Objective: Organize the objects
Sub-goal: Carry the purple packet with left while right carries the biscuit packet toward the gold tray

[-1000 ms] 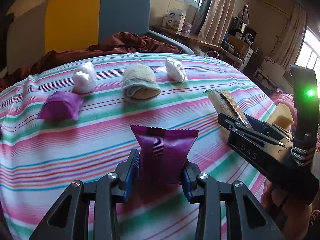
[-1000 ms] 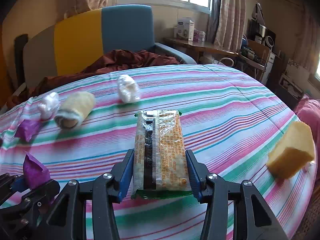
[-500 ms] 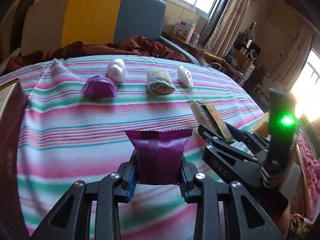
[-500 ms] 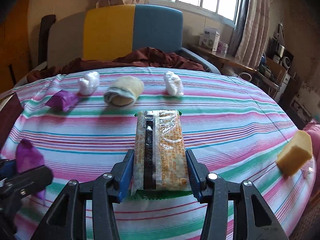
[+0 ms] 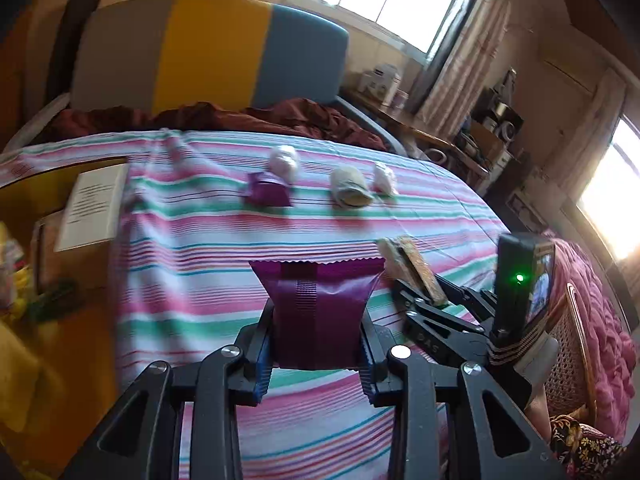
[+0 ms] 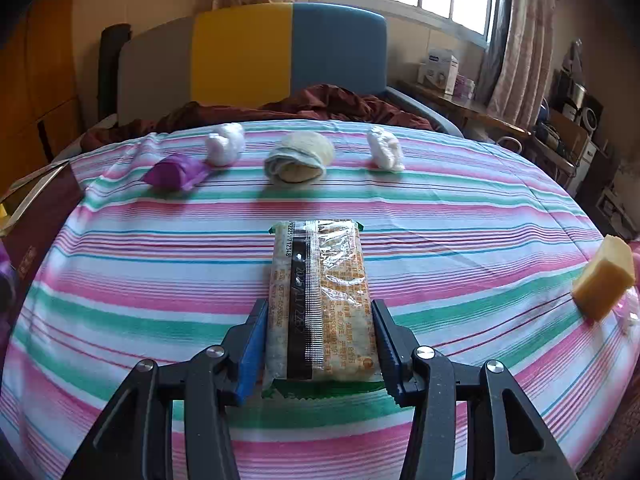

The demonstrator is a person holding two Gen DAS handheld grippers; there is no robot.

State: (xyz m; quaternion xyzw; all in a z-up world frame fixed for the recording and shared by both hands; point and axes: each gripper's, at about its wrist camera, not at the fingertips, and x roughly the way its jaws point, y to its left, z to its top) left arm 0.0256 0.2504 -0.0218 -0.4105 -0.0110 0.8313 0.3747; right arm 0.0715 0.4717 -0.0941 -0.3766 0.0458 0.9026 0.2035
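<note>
Striped bedspread point(image 6: 480, 208) across both views, headboard and window behind. Left gripper point(image 5: 318, 344) clamped on purple packet point(image 5: 320, 304), lower centre of the left view, jaws just closed tighter, packet upright between the pads with its crimped edge on top. Right gripper point(image 6: 318, 344) clenched on cracker packet point(image 6: 320, 288), lower centre of the right view, long axis straight up the frame in line with the fingers.

Open box point(image 5: 52, 216) at the left edge of the left view, probably where both packets go: left of both tongs, nearer the left hand.

Digits and small print beside the cracker packet's black strip, too fine to read surely. Lines of print on the white sheet on the box, illegible. Faint letters on the right gripper's body in the left view, seemingly "DAS".
</note>
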